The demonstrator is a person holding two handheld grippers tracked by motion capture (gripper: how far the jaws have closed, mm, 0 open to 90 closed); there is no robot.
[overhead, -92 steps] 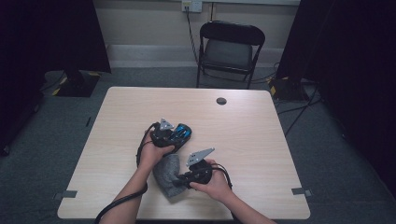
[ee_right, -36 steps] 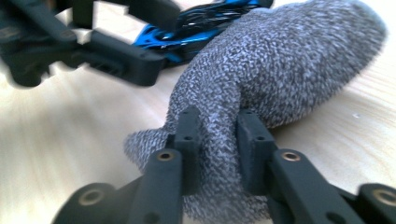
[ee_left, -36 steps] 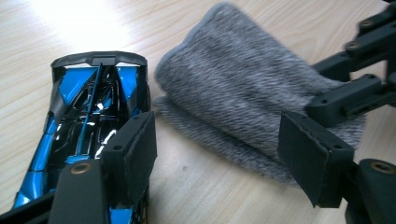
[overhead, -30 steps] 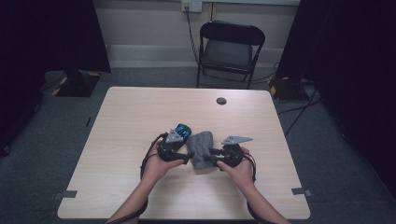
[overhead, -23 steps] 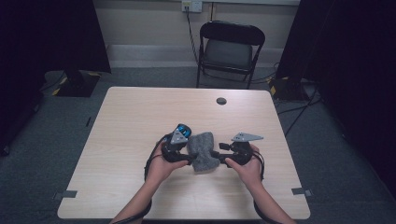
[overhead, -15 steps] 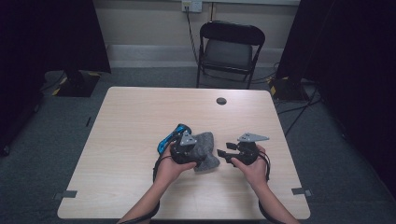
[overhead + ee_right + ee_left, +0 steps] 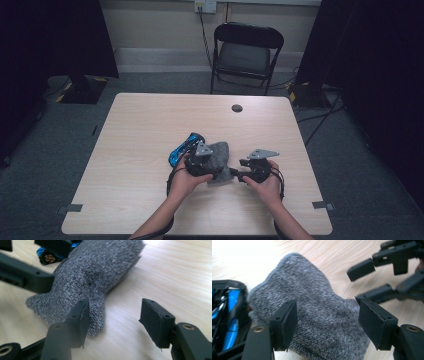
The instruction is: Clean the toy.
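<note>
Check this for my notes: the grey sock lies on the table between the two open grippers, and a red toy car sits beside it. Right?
Not quite: the toy car is blue, not red, as the high view shows. The rest holds: the grey sock lies on the table between the left gripper and the right gripper, both with jaws apart.

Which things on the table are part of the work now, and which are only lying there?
In use:
- grey sock, lying on the table
- left gripper, open over the sock
- right gripper, open beside the sock, jaws just opened

Lying about:
- blue and black object
- small dark disc
- folding chair behind the table
</note>
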